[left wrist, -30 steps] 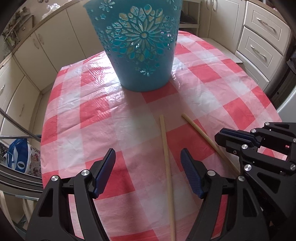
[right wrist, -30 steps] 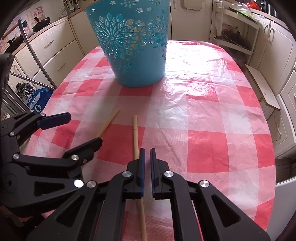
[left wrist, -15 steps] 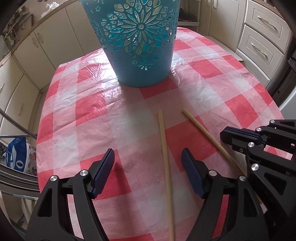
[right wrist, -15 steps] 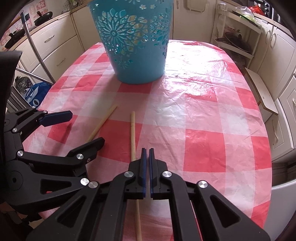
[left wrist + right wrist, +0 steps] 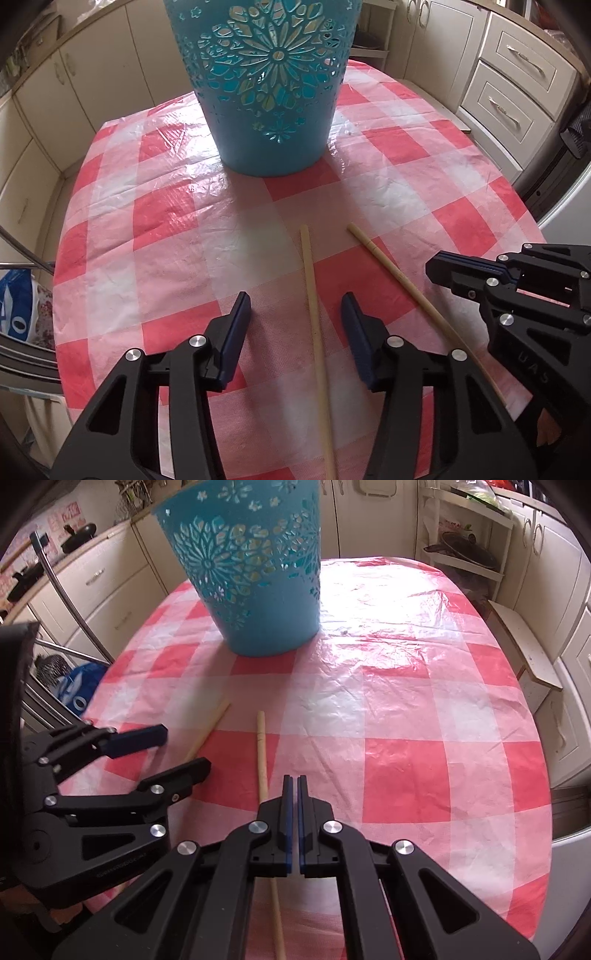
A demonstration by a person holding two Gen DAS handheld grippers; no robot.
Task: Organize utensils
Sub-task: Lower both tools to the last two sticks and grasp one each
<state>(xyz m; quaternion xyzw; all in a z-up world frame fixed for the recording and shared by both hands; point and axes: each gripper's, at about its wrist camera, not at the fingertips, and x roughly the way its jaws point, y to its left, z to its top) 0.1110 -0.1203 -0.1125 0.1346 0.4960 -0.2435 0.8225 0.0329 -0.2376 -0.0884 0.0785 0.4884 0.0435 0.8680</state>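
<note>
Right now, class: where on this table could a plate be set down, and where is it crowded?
Free: the checked cloth right of the teal basket, toward the table's right edge. Crowded: the near left, with two chopsticks and both hand-held grippers.

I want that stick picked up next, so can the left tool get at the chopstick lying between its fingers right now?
Probably yes. The left tool is open and its fingers straddle the chopstick, which lies flat on the tablecloth with nothing over it. The other chopstick and the shut right tool sit off to the side.

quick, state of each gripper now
Left gripper: open, holding nothing, one chopstick lying between its fingers.
Right gripper: closed, holding nothing.
</note>
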